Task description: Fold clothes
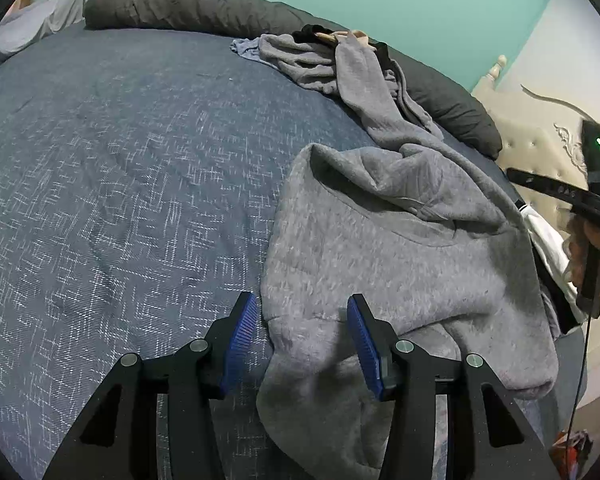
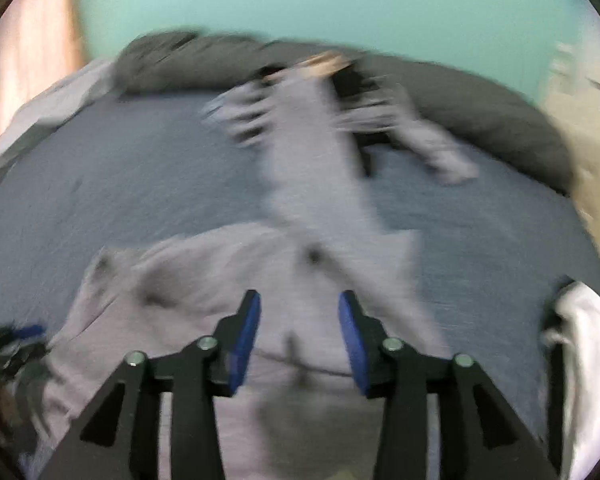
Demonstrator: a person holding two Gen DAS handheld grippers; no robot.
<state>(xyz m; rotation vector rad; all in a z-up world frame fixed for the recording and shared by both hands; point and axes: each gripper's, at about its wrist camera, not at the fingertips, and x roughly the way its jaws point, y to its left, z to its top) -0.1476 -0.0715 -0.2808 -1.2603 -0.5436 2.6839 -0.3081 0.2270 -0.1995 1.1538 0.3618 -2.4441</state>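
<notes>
My left gripper (image 1: 302, 340) hovers half-open over the grey hoodie's (image 1: 400, 248) near edge, gripping nothing; my right gripper (image 2: 299, 336), jaws apart and empty, hangs above its middle.

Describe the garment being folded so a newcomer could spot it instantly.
Start at the blue patterned bedspread. Near its front edge lies the grey fleece sweatshirt, partly folded. Unlike the crumpled clothes pile by the dark duvet, it lies alone, nearest the camera.
</notes>
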